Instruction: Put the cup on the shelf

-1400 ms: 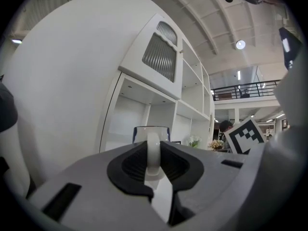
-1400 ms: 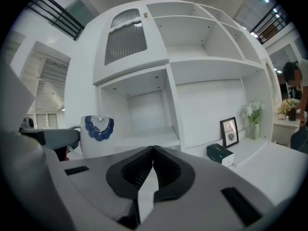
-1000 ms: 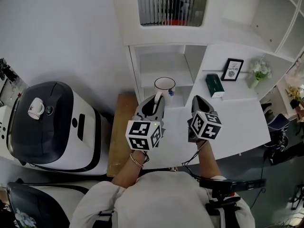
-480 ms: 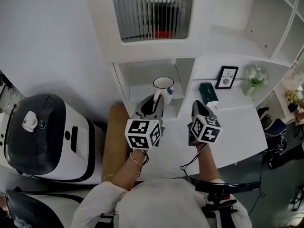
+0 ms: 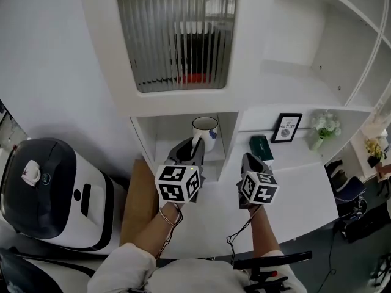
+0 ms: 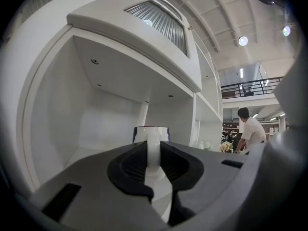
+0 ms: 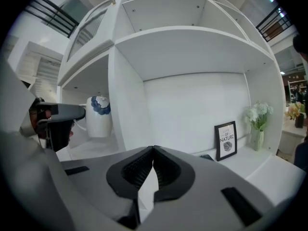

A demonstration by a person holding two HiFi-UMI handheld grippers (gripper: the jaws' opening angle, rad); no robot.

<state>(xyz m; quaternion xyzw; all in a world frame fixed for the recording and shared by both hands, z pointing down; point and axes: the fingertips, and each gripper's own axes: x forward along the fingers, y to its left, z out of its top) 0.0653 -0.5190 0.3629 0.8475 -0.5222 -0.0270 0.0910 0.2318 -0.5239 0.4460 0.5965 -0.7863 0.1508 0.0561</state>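
Pinching the cup (image 5: 204,132) handle, the left gripper (image 5: 193,149) faces the roomy shelf (image 5: 165,136) bay; right gripper (image 5: 249,159) jaws closed.

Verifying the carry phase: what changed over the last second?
Both moved toward the shelf: the left gripper brought the cup up to the lower left compartment opening, and the right gripper travelled alongside. Unchanged: left gripper shut on the cup's handle, right gripper shut and empty.
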